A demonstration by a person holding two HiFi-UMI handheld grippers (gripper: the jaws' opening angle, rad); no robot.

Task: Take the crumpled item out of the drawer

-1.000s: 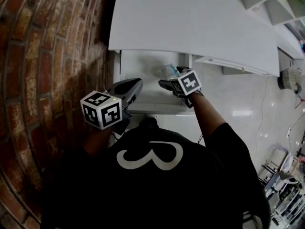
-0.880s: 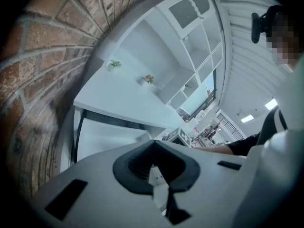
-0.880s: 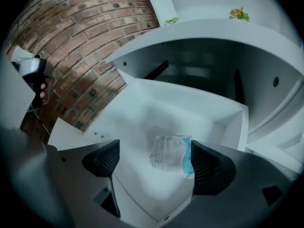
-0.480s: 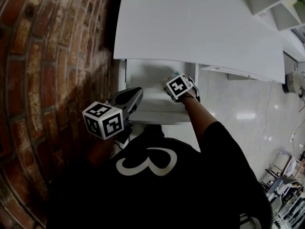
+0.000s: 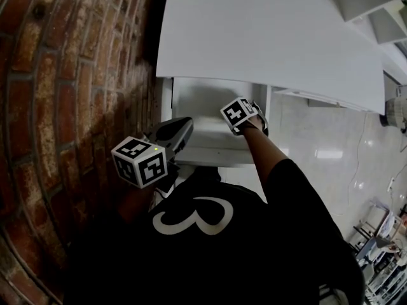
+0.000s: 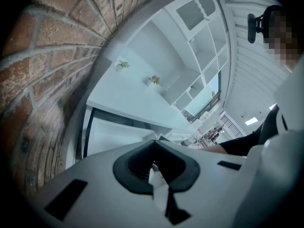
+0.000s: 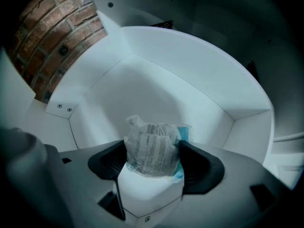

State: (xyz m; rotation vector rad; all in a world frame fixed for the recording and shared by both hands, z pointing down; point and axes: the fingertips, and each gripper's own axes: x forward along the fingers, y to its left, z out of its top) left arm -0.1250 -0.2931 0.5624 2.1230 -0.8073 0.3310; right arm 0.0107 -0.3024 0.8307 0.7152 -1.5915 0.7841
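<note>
Right gripper (image 7: 153, 156) down inside open white drawer (image 7: 147, 82), under white surface (image 5: 267, 37). Its fingers closing, crumpled packet (image 7: 151, 144) between them, both sides of packet touching dark pads. Packet pale, printed, bit of blue at 1 edge, sitting low in drawer near front. Left gripper (image 6: 153, 164) held back at drawer's front corner, beside brick wall (image 5: 76, 75); its 2 fingers together, nothing in them.

1. Left gripper (image 5: 181, 126) sits low by the torso, jaws together and empty.
2. Right arm (image 5: 267, 154) reaches forward, its right gripper (image 5: 241, 114) tipped downward.
3. Its jaws are closing; both pads (image 7: 108, 163) touch the crumpled item (image 7: 151, 144) between them.
</note>
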